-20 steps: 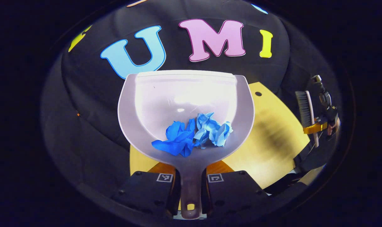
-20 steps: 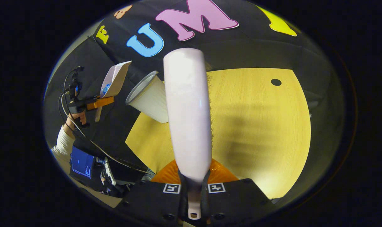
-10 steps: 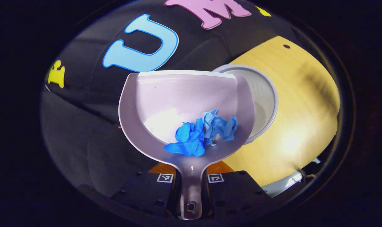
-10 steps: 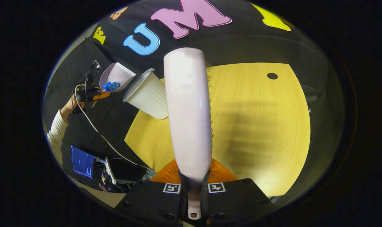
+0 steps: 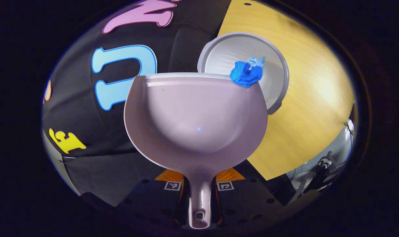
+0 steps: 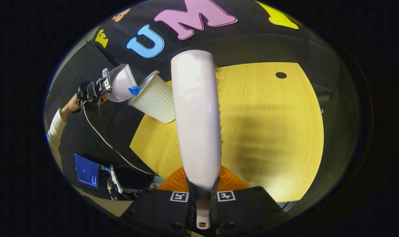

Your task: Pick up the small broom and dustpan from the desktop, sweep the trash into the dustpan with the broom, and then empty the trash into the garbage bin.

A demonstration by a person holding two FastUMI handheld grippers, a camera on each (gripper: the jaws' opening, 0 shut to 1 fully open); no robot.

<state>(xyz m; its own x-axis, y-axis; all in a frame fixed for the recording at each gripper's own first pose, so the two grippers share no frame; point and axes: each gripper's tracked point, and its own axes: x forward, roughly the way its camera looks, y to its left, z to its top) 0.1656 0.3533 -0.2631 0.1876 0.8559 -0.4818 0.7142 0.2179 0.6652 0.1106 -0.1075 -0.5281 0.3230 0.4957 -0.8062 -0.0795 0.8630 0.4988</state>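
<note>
My left gripper (image 5: 199, 194) is shut on the handle of the pale dustpan (image 5: 196, 115), which is tipped over the white garbage bin (image 5: 278, 79). Crumpled blue trash (image 5: 246, 72) is sliding off the pan's front lip into the bin's mouth. In the right gripper view the same dustpan (image 6: 120, 82) leans onto the bin (image 6: 155, 98) at far left, blue trash (image 6: 133, 90) at its edge, held by a person's hand (image 6: 71, 104). My right gripper (image 6: 202, 197) is shut on the handle of the small broom (image 6: 196, 115), which stands upright above the wooden desktop (image 6: 271, 131).
The bin stands near the desktop's left corner, by the black cloth wall. A small dark hole (image 6: 281, 75) marks the desktop's far side. A cable (image 6: 100, 138) hangs from the left gripper, and a lit screen (image 6: 86, 169) sits below the table edge.
The left gripper has tilted the dustpan further forward and toward the bin. The blue trash slid from the pan's back to its front lip and is dropping in. The broom has stayed put.
</note>
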